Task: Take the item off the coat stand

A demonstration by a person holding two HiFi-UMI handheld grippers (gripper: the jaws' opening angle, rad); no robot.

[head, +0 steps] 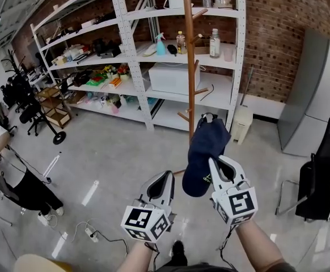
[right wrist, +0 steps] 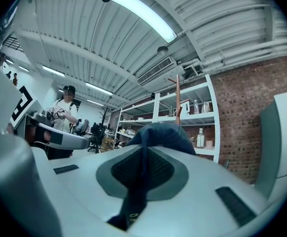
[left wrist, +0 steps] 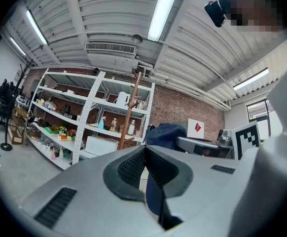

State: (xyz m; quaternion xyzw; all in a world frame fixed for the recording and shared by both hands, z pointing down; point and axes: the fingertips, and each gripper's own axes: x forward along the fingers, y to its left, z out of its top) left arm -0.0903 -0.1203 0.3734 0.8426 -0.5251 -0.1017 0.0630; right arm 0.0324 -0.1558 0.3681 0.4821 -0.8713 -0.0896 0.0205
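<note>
The room is a workshop with a pale, glossy concrete floor [head: 114, 152], a red brick wall [head: 273, 27] and a long white shelf rack [head: 136, 50] crowded with bottles, boxes and small goods. A grey cabinet [head: 315, 95] stands in the right corner with a black chair [head: 324, 174] in front of it. A person [head: 6, 169] is at the far left edge. A power strip and cables lie on the floor near the bottom of the head view.

A slim wooden coat stand [head: 189, 50] rises in front of the rack. A dark blue cap [head: 207, 146] hangs just to the right of its pole, level with the lower pegs; whether it rests on a peg cannot be told.

The right tongs [head: 217, 162] reach up from below and are pressed onto the cap's lower edge. The right gripper view shows the dark fabric pinched between the ribbed pads [right wrist: 156, 169], with the crown bulging above the tips.

The left tongs [head: 165, 176] are pressed together with nothing gripped at their tips. They sit just left of the cap's lowest part and a little lower than the right tongs.
</note>
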